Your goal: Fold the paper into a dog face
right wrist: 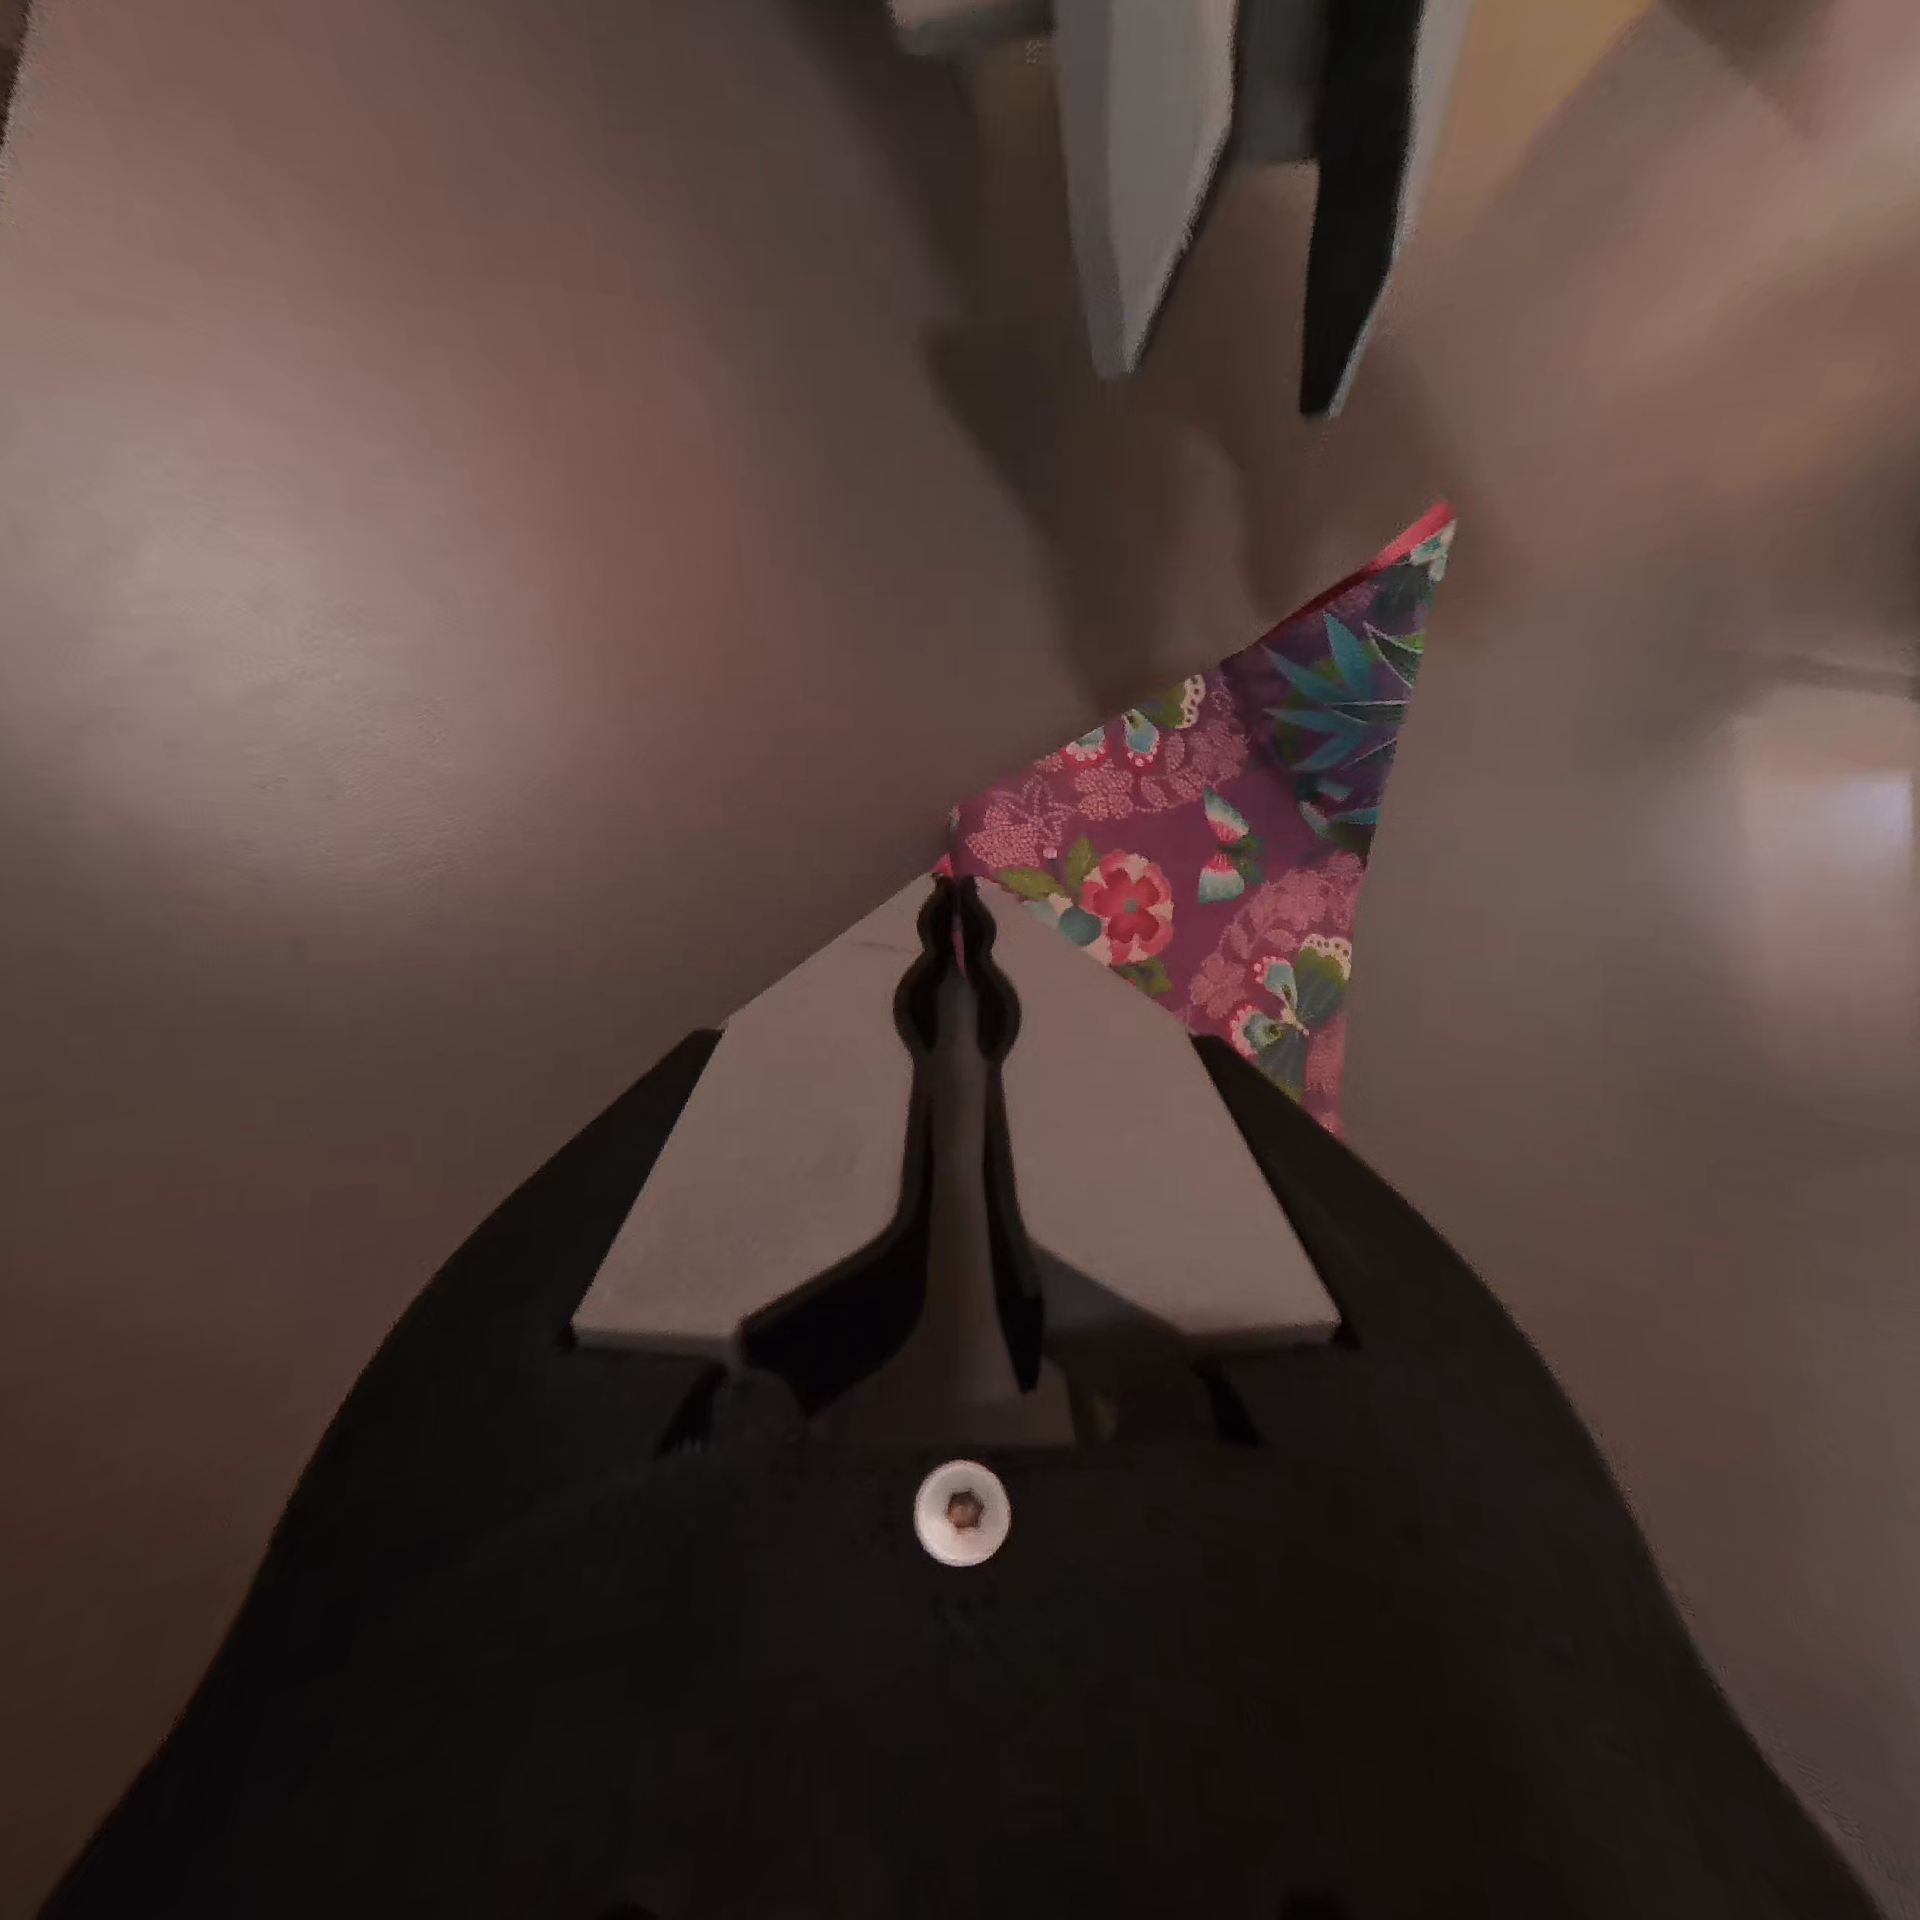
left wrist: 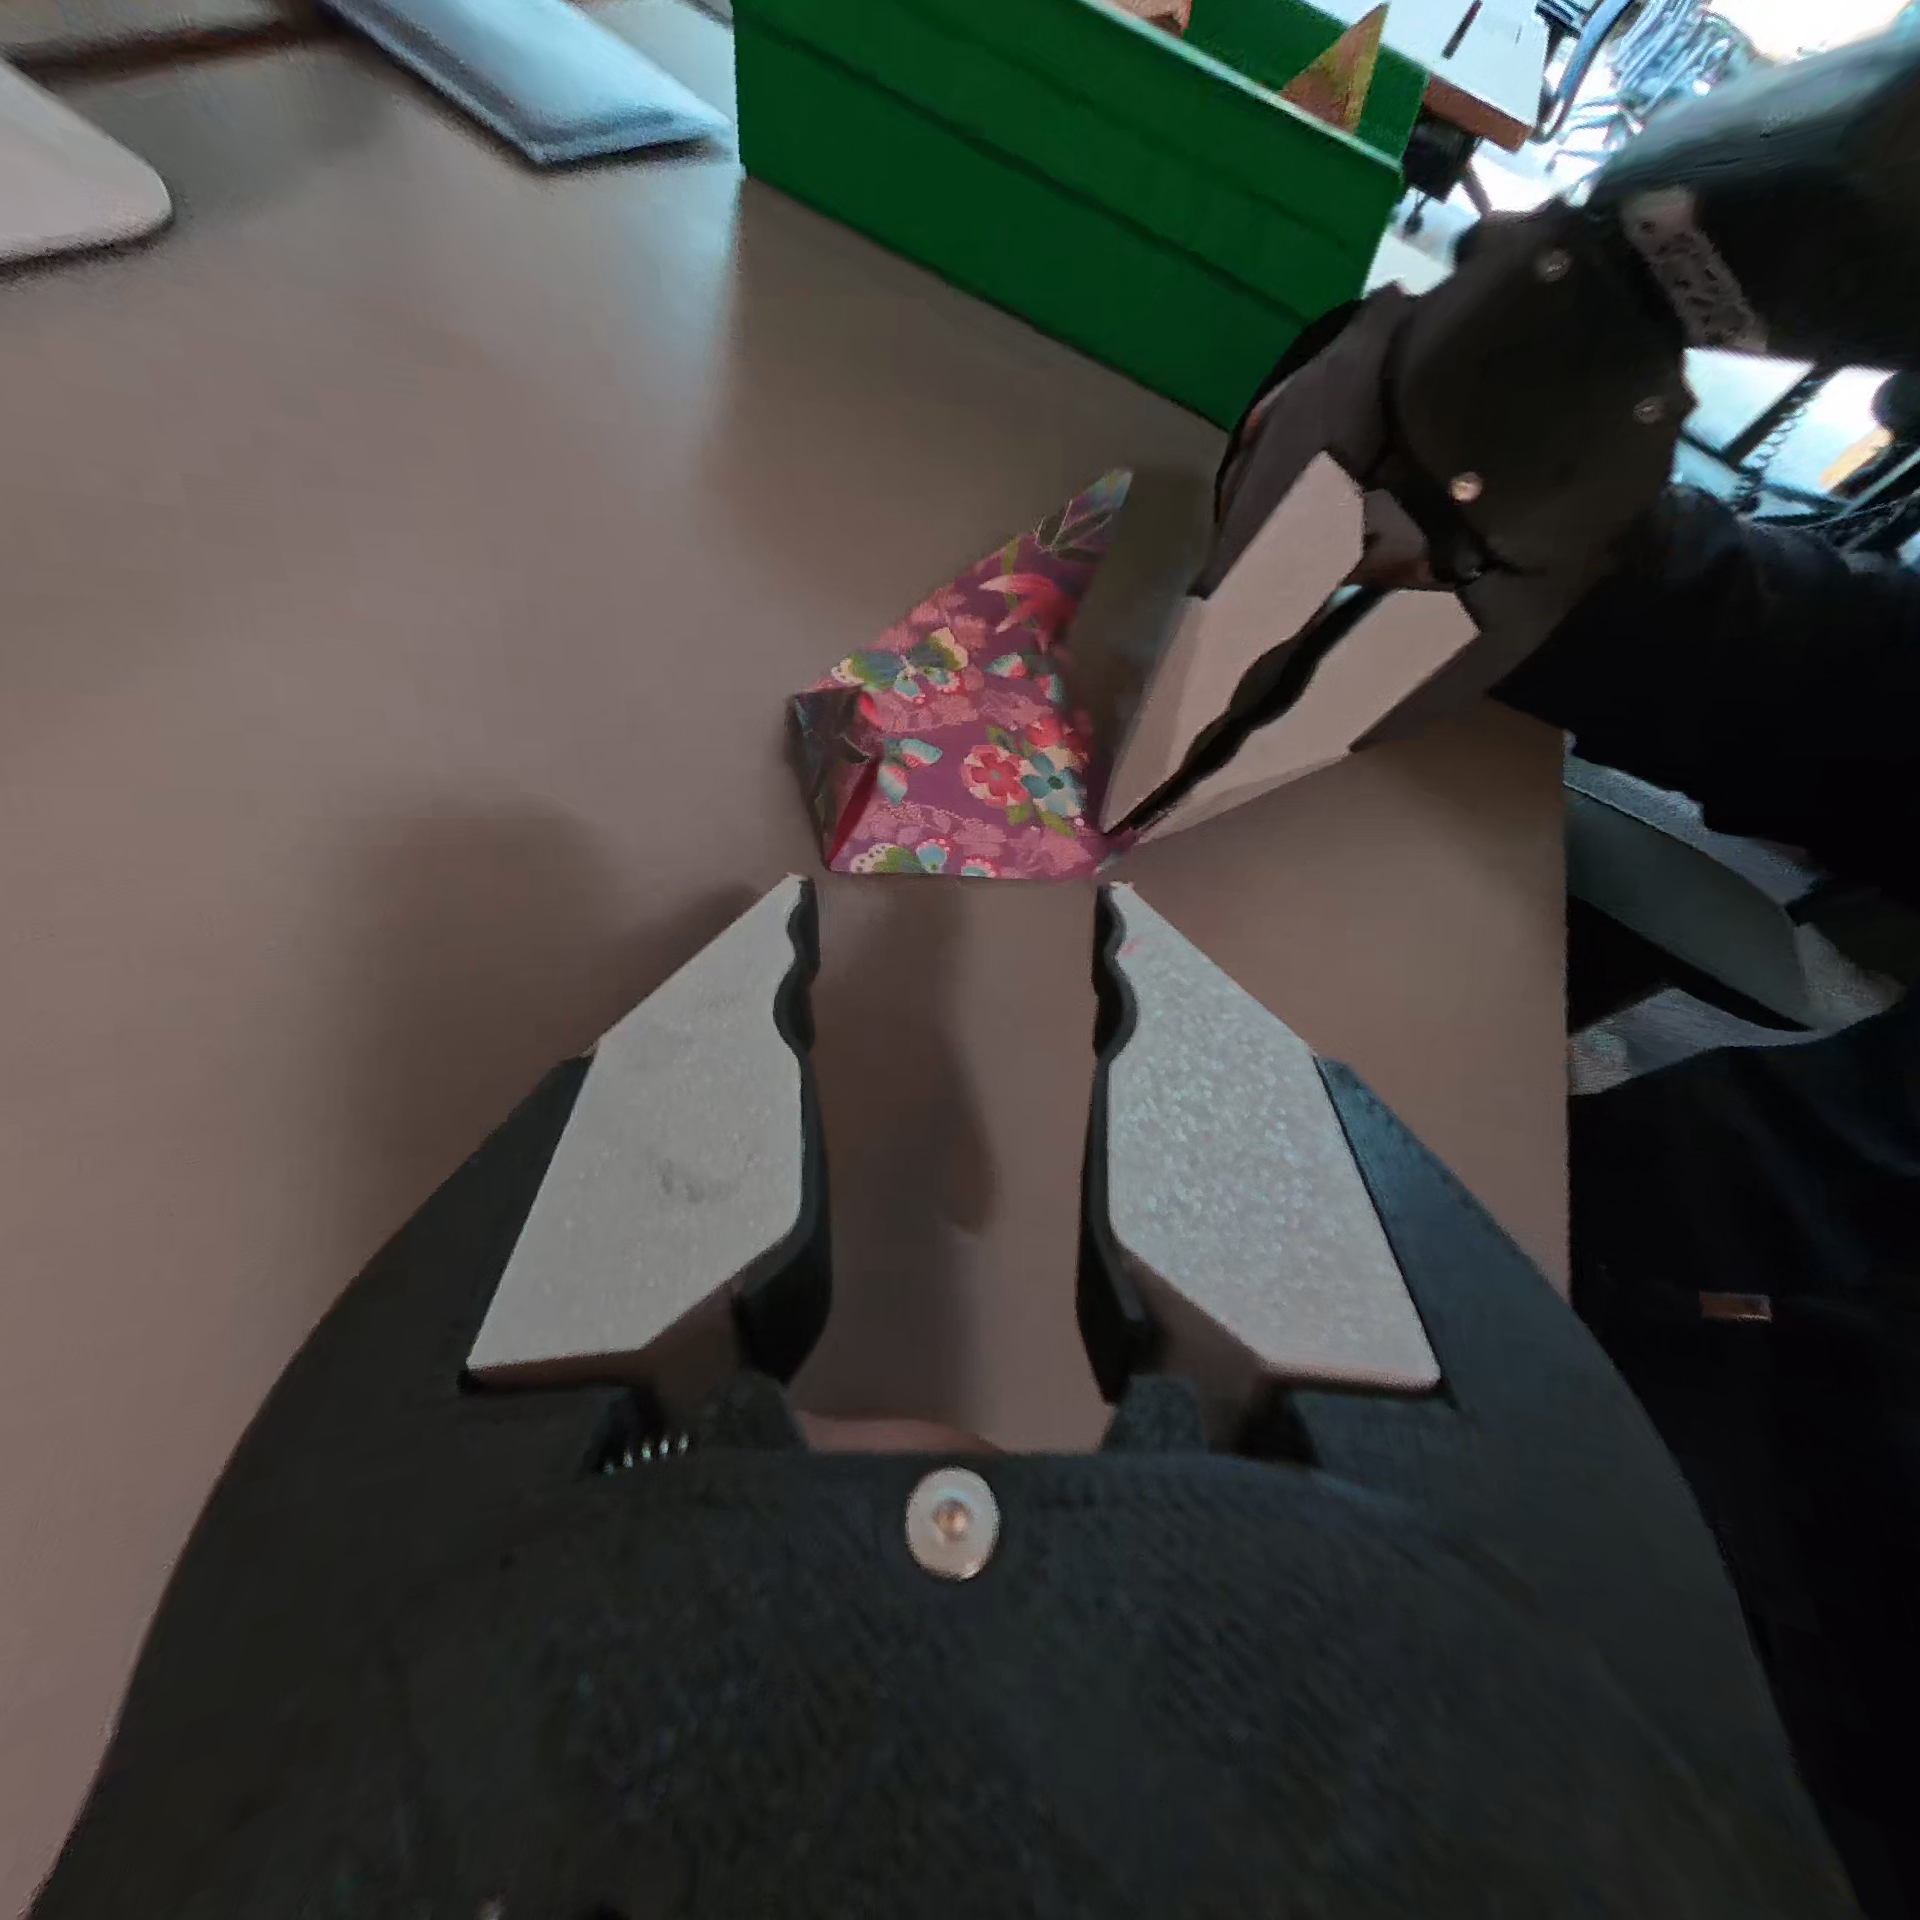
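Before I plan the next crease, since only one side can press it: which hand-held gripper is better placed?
Probably the left hand-held gripper: it is open, free, just short of the paper. The right hand-held gripper is shut on the paper's corner, so it should hold.

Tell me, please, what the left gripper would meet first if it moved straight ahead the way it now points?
Most likely the folded floral paper: its near edge lies just beyond the open left gripper, in line with the gap. The right gripper pinches the paper's corner slightly to the side. Height above the table is unclear.
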Motion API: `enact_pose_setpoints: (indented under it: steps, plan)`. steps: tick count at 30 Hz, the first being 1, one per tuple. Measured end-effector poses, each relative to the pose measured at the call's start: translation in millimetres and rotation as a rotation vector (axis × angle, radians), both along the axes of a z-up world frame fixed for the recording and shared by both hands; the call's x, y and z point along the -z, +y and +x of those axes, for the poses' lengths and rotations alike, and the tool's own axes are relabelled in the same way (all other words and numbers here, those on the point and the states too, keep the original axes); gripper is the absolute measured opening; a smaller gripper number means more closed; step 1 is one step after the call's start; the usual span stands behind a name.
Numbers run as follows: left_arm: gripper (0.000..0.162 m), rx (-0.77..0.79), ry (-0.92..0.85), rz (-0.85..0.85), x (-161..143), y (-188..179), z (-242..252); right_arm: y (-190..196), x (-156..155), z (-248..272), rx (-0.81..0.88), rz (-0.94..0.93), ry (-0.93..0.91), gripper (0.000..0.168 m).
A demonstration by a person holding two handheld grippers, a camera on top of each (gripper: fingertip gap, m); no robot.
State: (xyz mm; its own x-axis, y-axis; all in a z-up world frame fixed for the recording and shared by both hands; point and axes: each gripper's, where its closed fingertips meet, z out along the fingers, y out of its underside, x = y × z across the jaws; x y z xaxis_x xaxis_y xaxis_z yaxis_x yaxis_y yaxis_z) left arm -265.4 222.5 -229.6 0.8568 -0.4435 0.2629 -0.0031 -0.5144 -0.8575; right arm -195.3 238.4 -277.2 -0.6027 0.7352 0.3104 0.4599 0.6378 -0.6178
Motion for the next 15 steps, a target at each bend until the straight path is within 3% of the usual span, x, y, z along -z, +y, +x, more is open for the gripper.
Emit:
enact_pose_setpoints:
  steps: [2, 6, 13, 15]
  plan:
    - [0.044, 0.046, 0.073, 0.042, -1.3, -3.5, 7.3, 3.1, -4.5, -1.8, 0.039, -0.097, -0.021, 0.0]
    - [0.046, 0.144, 0.242, 0.138, -1.2, -6.7, 35.9, 2.0, -27.7, -1.9, 0.059, -0.351, -0.022, 0.0]
    - [0.042, 0.135, 0.535, 0.232, 6.4, 18.3, 55.7, -3.3, -55.6, -1.3, 0.048, -0.656, -0.039, 0.0]
    - [0.018, 0.138, 0.582, 0.206, 18.1, 23.1, 54.8, -3.5, -57.7, -1.3, 0.052, -0.687, -0.046, 0.0]
